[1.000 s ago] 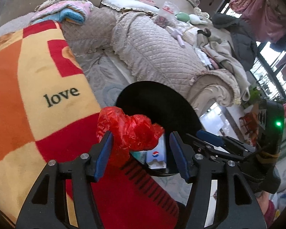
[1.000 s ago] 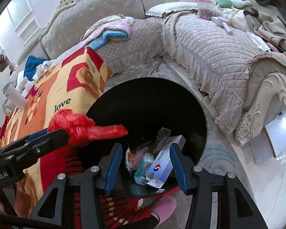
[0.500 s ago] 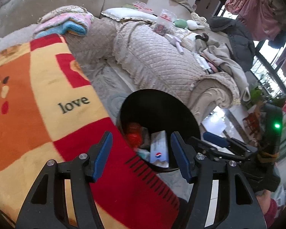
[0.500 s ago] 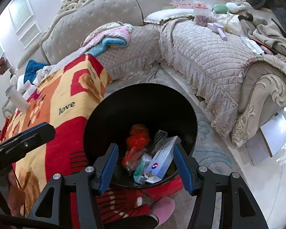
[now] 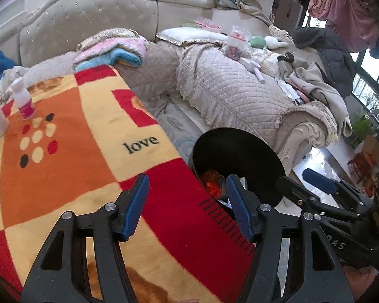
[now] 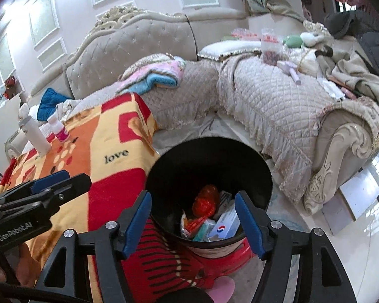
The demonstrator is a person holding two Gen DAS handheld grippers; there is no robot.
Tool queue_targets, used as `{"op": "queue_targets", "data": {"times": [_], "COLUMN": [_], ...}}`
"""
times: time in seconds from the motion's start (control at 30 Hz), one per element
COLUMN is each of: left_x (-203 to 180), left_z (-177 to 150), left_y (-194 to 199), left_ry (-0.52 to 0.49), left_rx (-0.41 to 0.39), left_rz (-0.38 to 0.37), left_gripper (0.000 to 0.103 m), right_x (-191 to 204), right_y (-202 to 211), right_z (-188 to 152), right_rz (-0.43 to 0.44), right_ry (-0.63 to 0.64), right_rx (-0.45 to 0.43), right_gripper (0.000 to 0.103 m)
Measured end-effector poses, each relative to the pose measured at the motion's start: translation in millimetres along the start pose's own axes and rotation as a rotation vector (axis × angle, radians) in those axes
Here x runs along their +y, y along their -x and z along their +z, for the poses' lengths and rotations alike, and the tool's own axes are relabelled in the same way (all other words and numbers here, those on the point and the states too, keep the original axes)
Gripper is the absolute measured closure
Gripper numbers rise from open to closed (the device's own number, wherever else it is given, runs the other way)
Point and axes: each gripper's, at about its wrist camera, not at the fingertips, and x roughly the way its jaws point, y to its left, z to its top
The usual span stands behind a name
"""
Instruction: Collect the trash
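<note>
A black trash bin stands on the floor beside the blanket-covered table. Inside it lies a crumpled red plastic bag on a white and blue box and other wrappers. The same bin and red bag show in the left wrist view. My right gripper hangs above the bin, its jaws opening with nothing between them. My left gripper is open and empty over the blanket's edge. The left gripper also appears at the left of the right wrist view.
A red, orange and yellow blanket marked "love" covers the table, with a small pink-labelled bottle and a white bottle on it. A quilted beige sofa with clothes and clutter curves behind. A pink slipper lies by the bin.
The red bag left my left gripper and dropped into the bin. Both grippers rose and pulled back from the bin, and the right gripper's jaws widened.
</note>
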Motion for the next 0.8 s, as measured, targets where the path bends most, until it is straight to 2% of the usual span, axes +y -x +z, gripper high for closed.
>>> {"op": "queue_targets", "data": {"times": [0.3,0.8], "left_x": [5.8,10.4], "left_z": [-2.2,-5.8], "left_y": [27.1,37.4], "left_ry": [0.001,-0.001], "left_rx": [-0.088,-0.112], "left_rz": [0.06,0.09], "left_gripper": [0.041,0.041], "right_x": [13.1,18.9], "right_y": [27.2,39.8], "right_z": [6.4,11.7], "right_rz": [-0.035,-0.043], "right_ry": [0.015,0.022], "right_rx": [-0.094,-0.124], "right_gripper": [0.03,0.029]}}
